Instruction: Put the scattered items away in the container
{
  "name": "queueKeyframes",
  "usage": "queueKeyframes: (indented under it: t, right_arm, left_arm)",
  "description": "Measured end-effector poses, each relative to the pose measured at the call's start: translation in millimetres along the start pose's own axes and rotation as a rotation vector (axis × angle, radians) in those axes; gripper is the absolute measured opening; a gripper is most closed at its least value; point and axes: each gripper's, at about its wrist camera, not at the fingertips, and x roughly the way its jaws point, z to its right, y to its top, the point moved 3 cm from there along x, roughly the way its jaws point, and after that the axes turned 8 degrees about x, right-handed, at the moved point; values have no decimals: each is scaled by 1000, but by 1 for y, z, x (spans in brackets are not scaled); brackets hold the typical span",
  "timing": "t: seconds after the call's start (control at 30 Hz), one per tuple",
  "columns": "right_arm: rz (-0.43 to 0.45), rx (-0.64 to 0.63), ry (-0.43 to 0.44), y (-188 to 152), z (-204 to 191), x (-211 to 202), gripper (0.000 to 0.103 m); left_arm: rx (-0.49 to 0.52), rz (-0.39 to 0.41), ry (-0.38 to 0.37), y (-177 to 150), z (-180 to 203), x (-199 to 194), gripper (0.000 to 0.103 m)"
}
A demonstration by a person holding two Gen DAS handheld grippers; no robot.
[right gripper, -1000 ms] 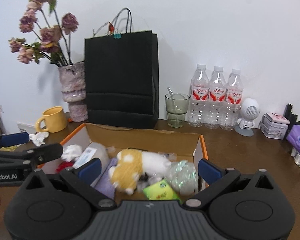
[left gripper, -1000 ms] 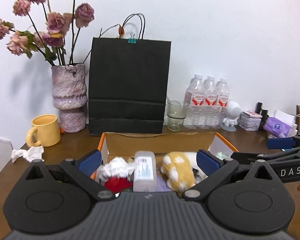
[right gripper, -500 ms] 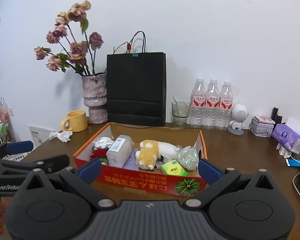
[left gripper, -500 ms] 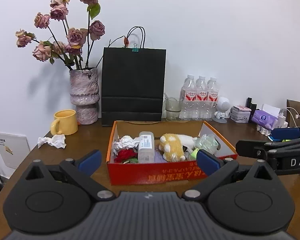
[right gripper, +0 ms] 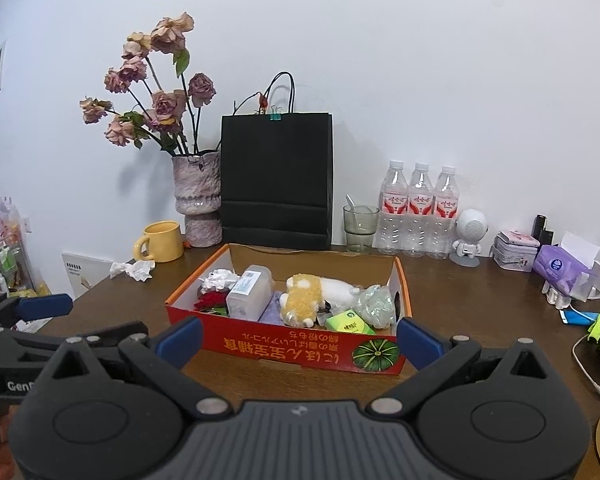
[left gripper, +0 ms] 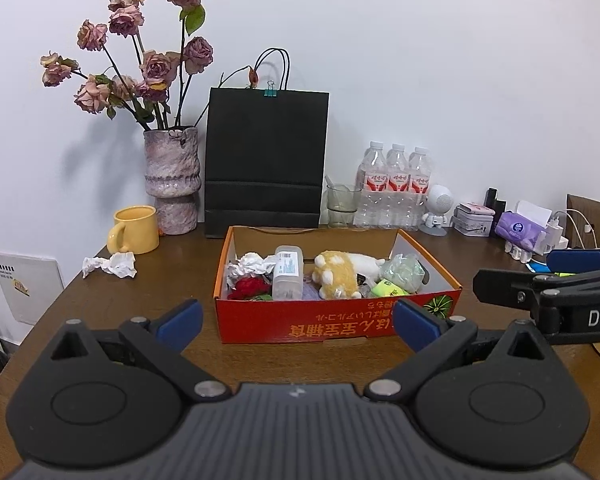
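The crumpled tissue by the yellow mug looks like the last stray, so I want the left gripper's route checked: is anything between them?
Nothing visible blocks it. The crumpled tissue lies on bare table, ahead and left of the open left gripper; the yellow mug stands just behind it.

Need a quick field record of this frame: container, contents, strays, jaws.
container: orange cardboard box, mid-table
contents: plush toy, clear plastic bottle, crumpled paper in box, red item, green packet, clear wrap bundle
strays: crumpled tissue by yellow mug
left gripper: jaws open, empty
right gripper: jaws open, empty
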Motion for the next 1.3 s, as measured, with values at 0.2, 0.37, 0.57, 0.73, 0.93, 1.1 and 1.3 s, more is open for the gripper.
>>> queueKeyframes:
  t: [0.2, 0.37, 0.57, 0.73, 0.93, 1.1, 1.3]
  right_arm:
    - [-10, 3, -7, -3, 1, 1, 103]
    - [-20, 4, -9, -7, 0, 3, 103]
    - [-22, 7, -8, -7, 1, 3, 103]
    - [-21, 7, -10, -8, 0, 2, 103]
    - [-22, 7, -8, -8, 0, 2, 103]
    - [-24, 9, -8, -8, 0, 2, 103]
    - [-25, 11, -9, -10, 0, 0, 103]
  left_arm:
    - [-8, -10, -2, -3, 0, 2, 103]
    - [-15, -11, 0, -4, 0, 2, 103]
    - [-15, -13, -3, -3, 1, 2, 103]
    - [-13, -12, -2, -3, 1, 1, 103]
    - [-12, -9, 0, -3, 3, 1, 103]
    - [-10, -13, 2, -3, 3, 1, 103]
    - [-10, -13, 2, -3, 3, 2, 103]
